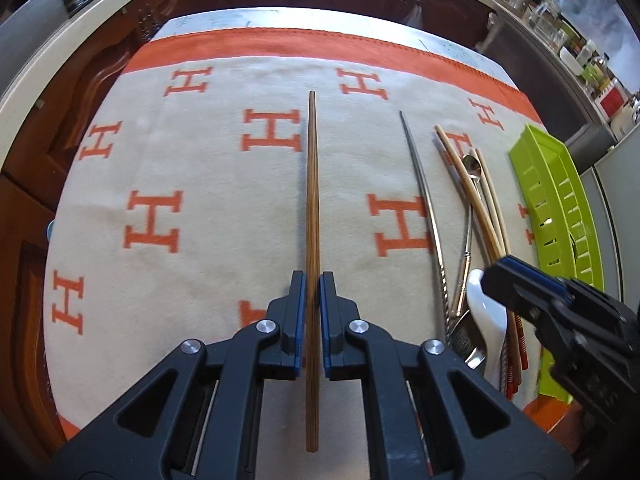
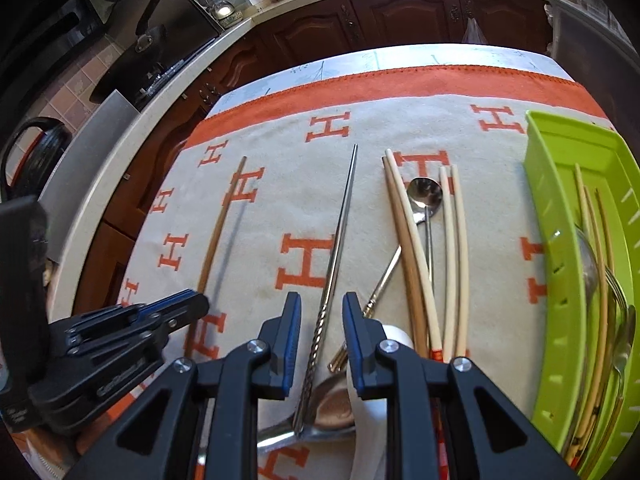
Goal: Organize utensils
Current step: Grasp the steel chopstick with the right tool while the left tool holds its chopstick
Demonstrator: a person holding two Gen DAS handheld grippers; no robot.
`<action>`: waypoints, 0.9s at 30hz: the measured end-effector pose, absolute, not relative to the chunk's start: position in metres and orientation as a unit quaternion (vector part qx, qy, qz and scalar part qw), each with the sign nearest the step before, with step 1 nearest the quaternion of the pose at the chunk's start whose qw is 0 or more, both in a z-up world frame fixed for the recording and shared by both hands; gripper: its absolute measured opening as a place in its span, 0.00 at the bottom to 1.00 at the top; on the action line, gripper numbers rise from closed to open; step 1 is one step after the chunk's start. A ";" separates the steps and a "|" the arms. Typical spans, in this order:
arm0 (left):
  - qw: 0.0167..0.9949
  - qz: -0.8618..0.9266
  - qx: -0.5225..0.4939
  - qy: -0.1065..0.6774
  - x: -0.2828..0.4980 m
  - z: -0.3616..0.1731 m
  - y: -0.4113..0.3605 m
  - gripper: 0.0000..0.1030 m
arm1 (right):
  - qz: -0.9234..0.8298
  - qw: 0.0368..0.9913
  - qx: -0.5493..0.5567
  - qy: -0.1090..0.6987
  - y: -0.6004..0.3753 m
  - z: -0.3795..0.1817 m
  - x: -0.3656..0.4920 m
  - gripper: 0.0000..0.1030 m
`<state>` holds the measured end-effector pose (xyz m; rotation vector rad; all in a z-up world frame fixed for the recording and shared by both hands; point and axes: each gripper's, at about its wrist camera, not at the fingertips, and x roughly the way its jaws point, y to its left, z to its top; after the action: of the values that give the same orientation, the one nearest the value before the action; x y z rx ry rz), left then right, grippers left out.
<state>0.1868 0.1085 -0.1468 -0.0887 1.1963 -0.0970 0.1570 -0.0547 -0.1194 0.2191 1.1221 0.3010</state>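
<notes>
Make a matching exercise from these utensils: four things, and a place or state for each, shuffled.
1. brown chopstick
2. metal chopstick
3. small spoon
4. green tray

A. lies among pale chopsticks
B. clamped in the left gripper
C. holds sorted utensils
D. between the right gripper's open jaws, not gripped

Pairs: 1-B, 2-D, 3-A, 4-C

The right tool (image 2: 320, 334) covers the near end of the steel chopstick (image 2: 340, 240), so contact with its pads cannot be told. It also hides most of the white spoon (image 2: 394, 336) and the lower ends of the pale chopsticks (image 2: 416, 248). In the green tray (image 2: 548, 216), the utensil heads are cut off by the picture's edge. Jars on the far counter (image 1: 576, 36) are too small and blurred to identify.
</notes>
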 end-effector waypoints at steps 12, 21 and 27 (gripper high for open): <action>0.825 -0.043 -0.069 0.559 0.180 -0.148 0.137 0.04 | 0.105 0.842 0.007 0.529 -0.024 -0.136 0.167 0.20; 0.821 -0.045 -0.078 0.563 0.178 -0.152 0.139 0.04 | 0.091 0.849 0.003 0.521 -0.024 -0.135 0.166 0.05; 0.825 -0.047 -0.078 0.558 0.173 -0.140 0.137 0.04 | 0.117 0.848 0.104 0.506 -0.049 -0.111 0.159 0.05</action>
<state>0.1733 0.1367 -0.1402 -0.1663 1.1872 -0.0990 0.1591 -0.0485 -0.1105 0.2183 1.0660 0.2473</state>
